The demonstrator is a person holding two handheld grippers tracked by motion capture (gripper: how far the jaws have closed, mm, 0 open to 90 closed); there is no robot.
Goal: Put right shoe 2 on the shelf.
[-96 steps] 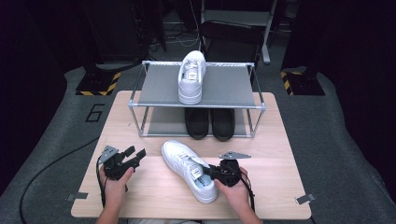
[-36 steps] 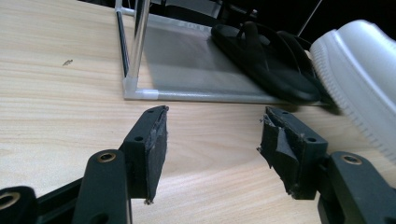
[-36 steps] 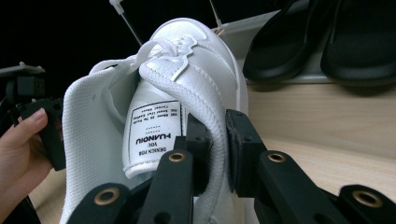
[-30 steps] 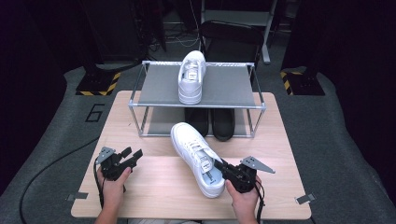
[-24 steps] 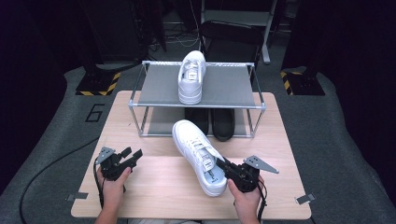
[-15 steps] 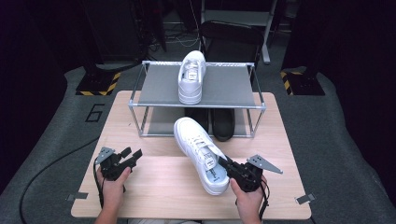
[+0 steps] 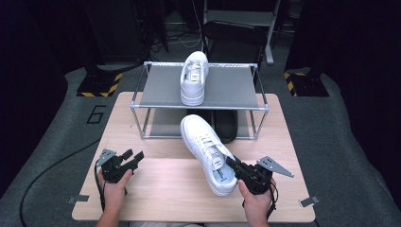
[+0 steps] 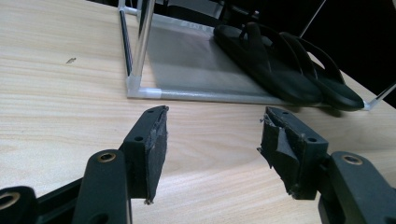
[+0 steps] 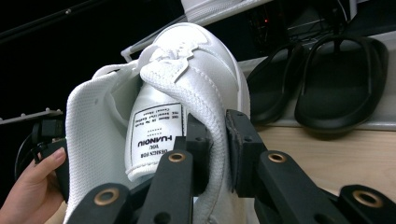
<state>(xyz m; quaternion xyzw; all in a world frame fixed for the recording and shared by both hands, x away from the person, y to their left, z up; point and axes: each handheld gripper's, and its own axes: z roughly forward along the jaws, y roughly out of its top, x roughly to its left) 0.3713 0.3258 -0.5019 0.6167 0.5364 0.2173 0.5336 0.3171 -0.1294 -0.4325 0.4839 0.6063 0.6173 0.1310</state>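
Counter (image 7: 156, 189) under my left tool (image 7: 127, 160) — its jaws spread, nothing between them. Centre: the white sneaker (image 7: 205, 149), toe toward the rack (image 7: 156, 87), heel raised — my right tool (image 7: 235, 166) pinches its collar beside the tongue, black sandals (image 9: 322, 84) beyond.

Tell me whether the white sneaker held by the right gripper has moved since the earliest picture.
Yes. The white sneaker, clamped by the right gripper, has swung its toe toward the shoe rack and now overlaps the rack's front rail.
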